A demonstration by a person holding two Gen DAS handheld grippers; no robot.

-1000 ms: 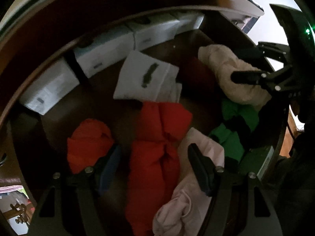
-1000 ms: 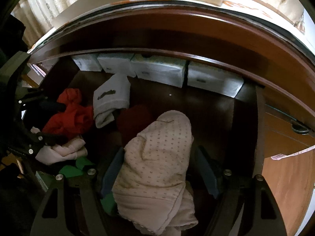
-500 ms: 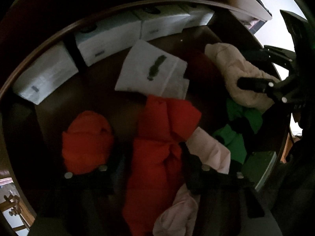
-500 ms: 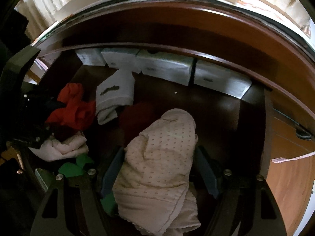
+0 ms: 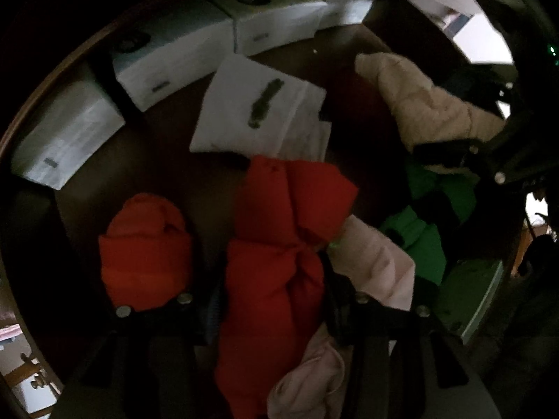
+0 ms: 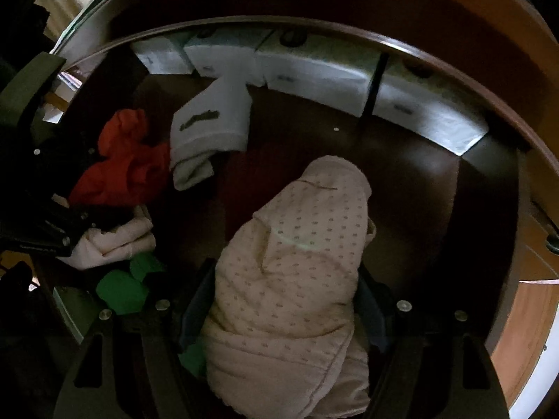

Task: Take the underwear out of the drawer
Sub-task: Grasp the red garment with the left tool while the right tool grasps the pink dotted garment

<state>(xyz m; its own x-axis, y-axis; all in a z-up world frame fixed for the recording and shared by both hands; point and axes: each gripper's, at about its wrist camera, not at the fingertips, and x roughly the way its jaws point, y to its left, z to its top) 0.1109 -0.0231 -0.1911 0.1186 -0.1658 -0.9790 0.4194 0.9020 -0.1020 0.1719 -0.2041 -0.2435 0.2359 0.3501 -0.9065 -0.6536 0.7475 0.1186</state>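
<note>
The open wooden drawer (image 5: 157,164) holds several pieces of rolled underwear. My left gripper (image 5: 272,300) points down into it, its jaws closing on a long red underwear roll (image 5: 276,244) that bulges, pinched between both fingers. A pale pink piece (image 5: 374,262) lies against the right finger. My right gripper (image 6: 283,303) is shut on a pink dotted underwear bundle (image 6: 300,255) that fills the gap between its blue pads. In the left wrist view the same bundle (image 5: 422,104) sits at the drawer's right, with the right gripper (image 5: 468,118) around it.
Several white boxes (image 6: 314,73) line the drawer's back wall. A second red roll (image 5: 146,251), a folded white garment (image 5: 258,111) and green cloth (image 5: 422,241) lie loose inside. A dark red piece (image 6: 255,171) lies beyond the dotted bundle. The bare drawer floor (image 6: 419,181) shows at the right.
The left fingers have drawn together onto the red roll, squeezing it. The right gripper has tipped further down with the dotted bundle still between its pads.
</note>
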